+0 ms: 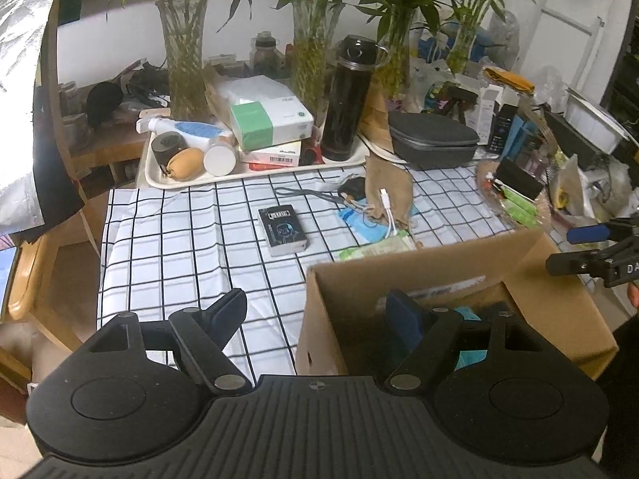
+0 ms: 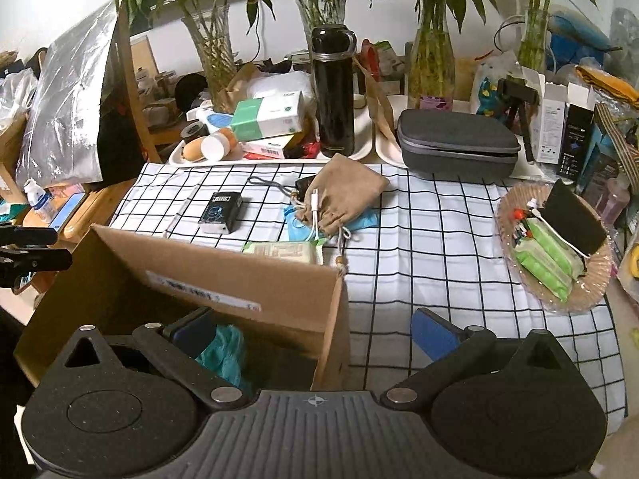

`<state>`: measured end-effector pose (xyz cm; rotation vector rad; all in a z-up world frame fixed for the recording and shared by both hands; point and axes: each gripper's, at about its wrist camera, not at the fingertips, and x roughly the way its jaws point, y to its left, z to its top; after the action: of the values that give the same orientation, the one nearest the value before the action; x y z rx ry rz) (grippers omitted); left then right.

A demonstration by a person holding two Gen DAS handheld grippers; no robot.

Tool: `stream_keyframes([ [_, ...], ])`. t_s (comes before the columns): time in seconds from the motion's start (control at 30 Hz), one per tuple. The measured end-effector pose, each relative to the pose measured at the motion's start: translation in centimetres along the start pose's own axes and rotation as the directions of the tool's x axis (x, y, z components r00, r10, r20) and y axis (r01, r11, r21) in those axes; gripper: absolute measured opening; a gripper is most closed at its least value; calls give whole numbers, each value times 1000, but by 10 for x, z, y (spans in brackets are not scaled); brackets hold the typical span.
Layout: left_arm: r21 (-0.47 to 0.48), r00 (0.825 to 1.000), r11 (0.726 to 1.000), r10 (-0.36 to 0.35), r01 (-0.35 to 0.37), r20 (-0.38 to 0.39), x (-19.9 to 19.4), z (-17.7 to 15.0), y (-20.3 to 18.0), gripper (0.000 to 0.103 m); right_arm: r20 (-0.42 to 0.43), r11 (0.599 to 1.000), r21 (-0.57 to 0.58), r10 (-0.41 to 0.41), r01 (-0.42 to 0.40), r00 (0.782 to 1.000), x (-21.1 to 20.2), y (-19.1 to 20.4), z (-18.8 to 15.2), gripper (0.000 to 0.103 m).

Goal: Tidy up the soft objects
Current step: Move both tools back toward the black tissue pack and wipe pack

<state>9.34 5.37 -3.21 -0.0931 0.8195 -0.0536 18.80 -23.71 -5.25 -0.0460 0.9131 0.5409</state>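
Nearest the lens in the left wrist view is the left hand-held gripper (image 1: 319, 311), its fingers spread wide with nothing between them, one finger over the checked cloth and the other over the open cardboard box (image 1: 559, 279) at the lower right of the frame. The right hand-held gripper (image 2: 319, 331) is likewise wide and empty, straddling the box's right wall at the lower centre of its own view. Inside the box, low in the frame, lies a teal cloth (image 2: 223, 351).

The soft things left to sort sit on the bench (image 2: 459, 239) at the middle of the frame, just beyond the box's far wall: a tan drawstring pouch (image 2: 343, 195) with a white cable (image 2: 315, 211) draped over it, a blue cloth item (image 2: 295, 227) partly under the pouch, and a pack of wet wipes (image 2: 283, 251) touching the box edge. A dark card box (image 2: 221, 211) lies to their left, apart.

The likely step is reaching for the pouch. To do it well, I would come over the box wall without clipping it, close on the pouch's bunched body rather than its cord, and watch that the cable slides off instead of being dragged along. The pouch should sag, so lift it fully clear of the wall before lowering it into the box
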Motion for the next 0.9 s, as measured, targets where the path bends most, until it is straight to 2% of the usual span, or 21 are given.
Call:
stream_keyframes([
  [0.13, -11, 1000, 1000, 0, 0, 5, 12, 8, 7, 77, 30, 1000, -5, 29, -28, 999, 9, -8, 9, 103],
  [0.3, -12, 1000, 1000, 6, -6, -1, 30, 17, 14, 78, 37, 999, -26, 27, -26, 999, 23, -13, 20, 103],
  [0.53, -27, 998, 998, -62, 63, 27, 47, 32, 21, 78, 38, 999, -36, 14, -13, 999, 39, -23, 32, 103],
  [0.73, -68, 998, 996, -55, 57, 37, 67, 44, 35, 78, 46, 1000, -17, 7, -6, 999, 50, -32, 42, 103],
  [0.9, -62, 1000, 998, -25, 25, 2, 86, 48, 40, 78, 35, 1000, 9, -15, 15, 999, 59, -40, 46, 103],
])
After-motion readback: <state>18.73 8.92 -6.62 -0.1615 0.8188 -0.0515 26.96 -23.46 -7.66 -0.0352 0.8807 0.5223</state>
